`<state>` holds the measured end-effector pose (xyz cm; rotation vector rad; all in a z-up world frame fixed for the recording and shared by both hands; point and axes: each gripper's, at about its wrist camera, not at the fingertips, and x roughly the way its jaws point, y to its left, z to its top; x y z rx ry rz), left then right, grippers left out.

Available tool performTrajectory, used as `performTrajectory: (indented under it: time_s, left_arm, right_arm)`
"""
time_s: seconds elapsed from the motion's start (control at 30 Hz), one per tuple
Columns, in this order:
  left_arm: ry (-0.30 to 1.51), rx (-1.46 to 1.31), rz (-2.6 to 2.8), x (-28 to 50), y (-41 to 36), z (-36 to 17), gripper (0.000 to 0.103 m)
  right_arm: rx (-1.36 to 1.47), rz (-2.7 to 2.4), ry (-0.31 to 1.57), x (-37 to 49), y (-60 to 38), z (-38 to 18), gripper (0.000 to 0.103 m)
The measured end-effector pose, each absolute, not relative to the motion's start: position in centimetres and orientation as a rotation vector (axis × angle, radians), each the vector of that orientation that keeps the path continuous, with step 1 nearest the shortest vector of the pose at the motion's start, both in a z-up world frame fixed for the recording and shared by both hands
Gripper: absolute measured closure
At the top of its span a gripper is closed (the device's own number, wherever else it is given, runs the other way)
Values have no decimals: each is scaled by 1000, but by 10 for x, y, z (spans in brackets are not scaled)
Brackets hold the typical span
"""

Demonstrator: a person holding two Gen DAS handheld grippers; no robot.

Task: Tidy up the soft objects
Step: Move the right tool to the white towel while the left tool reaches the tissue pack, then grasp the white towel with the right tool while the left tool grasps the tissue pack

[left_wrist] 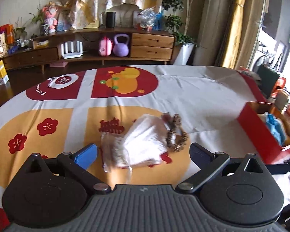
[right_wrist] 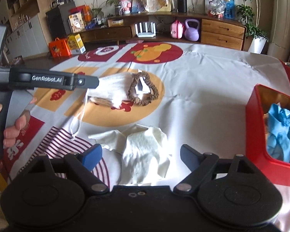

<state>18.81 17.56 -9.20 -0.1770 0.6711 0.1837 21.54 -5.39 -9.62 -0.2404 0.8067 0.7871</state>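
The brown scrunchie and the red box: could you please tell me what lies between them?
Only bare tablecloth between scrunchie and box, in the right wrist view.

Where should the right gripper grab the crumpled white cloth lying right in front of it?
Probably the raised, bunched hump in the middle of the crumpled white cloth, coming down from above. The right gripper already stands open on either side of it, and the flat thin corners by the tablecloth offer little to pinch.

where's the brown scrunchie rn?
Brown scrunchie lies mid-table on the orange circle of the tablecloth, touching the right edge of the white knit cloth, left of the red box.
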Motion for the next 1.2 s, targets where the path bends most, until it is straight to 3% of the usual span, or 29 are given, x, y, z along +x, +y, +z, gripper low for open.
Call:
performTrajectory:
  time_s: [0.2, 0.27, 0.5, 0.6, 0.73, 1.2]
  left_arm:
    - [683, -146, 192, 207, 182, -109, 1]
    - [692, -153, 205, 213, 185, -114, 2]
    - [728, -208, 204, 228, 195, -130, 35]
    - [732, -213, 185, 230, 194, -133, 39]
    - [738, -219, 176, 233, 192, -134, 57]
    - [704, -228, 182, 227, 189, -121, 82]
  right_arm:
    - [-252, 784, 836, 229, -44, -114, 21]
    - [-262, 780, 841, 231, -41, -118, 27]
    - [-282, 784, 846, 236, -33, -128, 33]
    - [-281, 788, 851, 238, -31, -130, 41]
    - [-281, 785, 851, 238, -29, -133, 52]
    - [-244, 770, 819, 234, -40, -125, 92]
